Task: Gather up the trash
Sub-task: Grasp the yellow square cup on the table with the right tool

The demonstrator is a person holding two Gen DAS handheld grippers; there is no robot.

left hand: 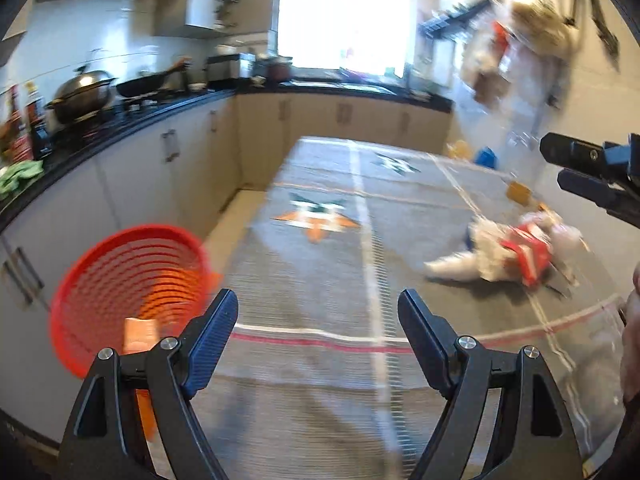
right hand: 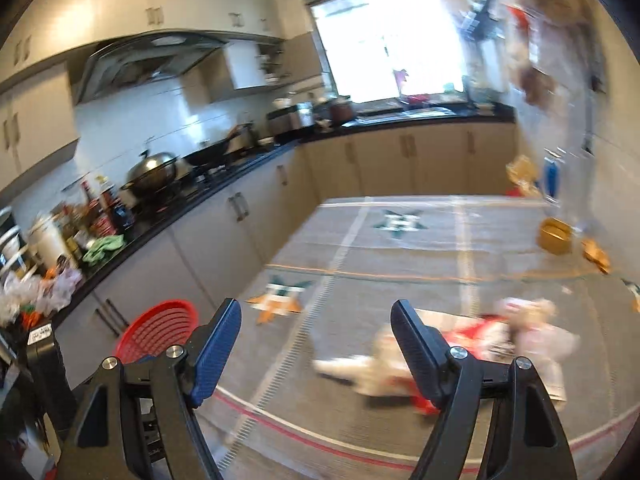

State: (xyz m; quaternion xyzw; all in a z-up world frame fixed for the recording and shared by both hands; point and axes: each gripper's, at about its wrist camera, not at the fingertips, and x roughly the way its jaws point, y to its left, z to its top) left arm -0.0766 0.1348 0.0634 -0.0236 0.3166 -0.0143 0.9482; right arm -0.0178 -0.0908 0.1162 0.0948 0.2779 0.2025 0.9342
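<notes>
Your left gripper (left hand: pixel 318 322) has its jaws spread wide over the patterned tablecloth (left hand: pixel 320 360), nothing between them. Your right gripper (right hand: pixel 316 334) stands just as wide, also empty; in the left wrist view it juts in from the right edge, cut off by the frame. The red mesh basket (left hand: pixel 124 292) sits at the table's left edge, just beside your left gripper's left finger (left hand: pixel 212 336), which covers part of its rim; a pale orange-and-white piece (left hand: pixel 140 332) lies inside it (too blurred to name). From the right wrist view the same basket shows only as an arc of rim behind the left finger (right hand: pixel 216 352). The trash pile (left hand: pixel 512 254), white crumpled stuff with a red-and-white wrapper, lies on the cloth to the right, well apart from the basket; the right wrist view smears it badly, and the right finger (right hand: pixel 420 348) hides its middle. Small yellow-brown scraps (right hand: pixel 554 236) lie farther back near the table's right edge, shapes unclear. Upper right of both views is a streaked blur of tan and red against the wall (cannot tell what it is). A bit of your hand (left hand: pixel 632 340) shows at the right border, mostly cut off. The black counter (left hand: pixel 120 120) with a lidded wok (left hand: pixel 82 94) runs along the left.
</notes>
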